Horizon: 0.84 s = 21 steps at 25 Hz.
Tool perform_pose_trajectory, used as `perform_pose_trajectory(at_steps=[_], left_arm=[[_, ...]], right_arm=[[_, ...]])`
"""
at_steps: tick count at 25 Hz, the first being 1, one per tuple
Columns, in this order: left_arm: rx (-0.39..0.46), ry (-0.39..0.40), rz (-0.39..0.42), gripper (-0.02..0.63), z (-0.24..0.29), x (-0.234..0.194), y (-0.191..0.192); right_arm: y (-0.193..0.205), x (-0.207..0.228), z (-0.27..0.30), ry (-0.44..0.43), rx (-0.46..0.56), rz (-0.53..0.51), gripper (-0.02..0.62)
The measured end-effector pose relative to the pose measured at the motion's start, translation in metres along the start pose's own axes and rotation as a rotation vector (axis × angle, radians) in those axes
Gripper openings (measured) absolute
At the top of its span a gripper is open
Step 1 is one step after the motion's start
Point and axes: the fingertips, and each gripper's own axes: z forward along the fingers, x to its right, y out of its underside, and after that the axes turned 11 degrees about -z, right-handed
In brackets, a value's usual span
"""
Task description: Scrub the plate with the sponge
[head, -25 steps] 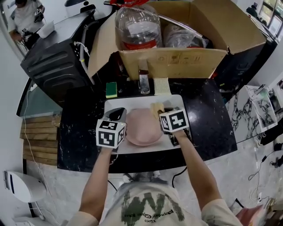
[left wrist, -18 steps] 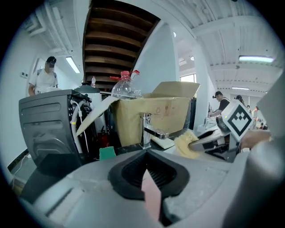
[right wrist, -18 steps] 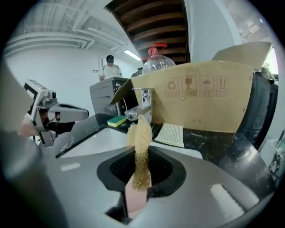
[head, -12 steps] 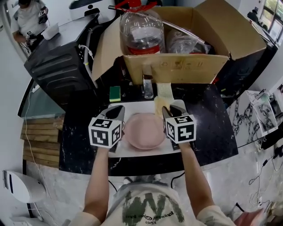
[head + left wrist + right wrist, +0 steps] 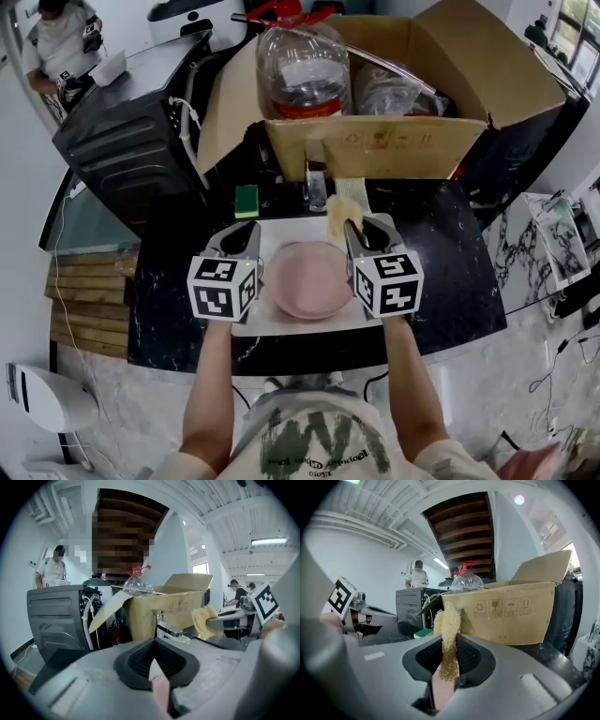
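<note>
A pink plate [image 5: 307, 278] lies on a white tray [image 5: 281, 321] on the black counter. My left gripper [image 5: 246, 234] hovers just left of the plate; in the left gripper view [image 5: 157, 660] its jaws are closed together with nothing from the table between them. My right gripper [image 5: 366, 230] hovers at the plate's right side, shut on a frayed yellow sponge [image 5: 340, 214] that sticks up past its fingertips [image 5: 449, 620]. The sponge is beyond the plate's far right rim and I cannot tell whether it touches the plate. The left gripper view also catches the sponge [image 5: 202, 620].
A big open cardboard box [image 5: 375, 145] with a water bottle [image 5: 302, 66] stands right behind the tray. A metal tap [image 5: 316, 186] and a green-and-yellow sponge [image 5: 246, 200] sit between box and tray. A black machine [image 5: 131, 131] is at the left.
Both grippers have risen and drawn apart toward the plate's sides. The sponge has moved from over the plate's far right part to beyond its rim. The plate has stayed put.
</note>
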Motion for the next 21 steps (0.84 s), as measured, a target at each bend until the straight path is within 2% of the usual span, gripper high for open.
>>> perform_pose_trajectory(at_steps=[21], left_arm=[[0.013, 0.004, 0.001, 0.003, -0.0067, 0.0022, -0.0021]], right_arm=[[-0.0072, -0.0053, -0.0073, 0.005, 0.022, -0.017, 0.058]])
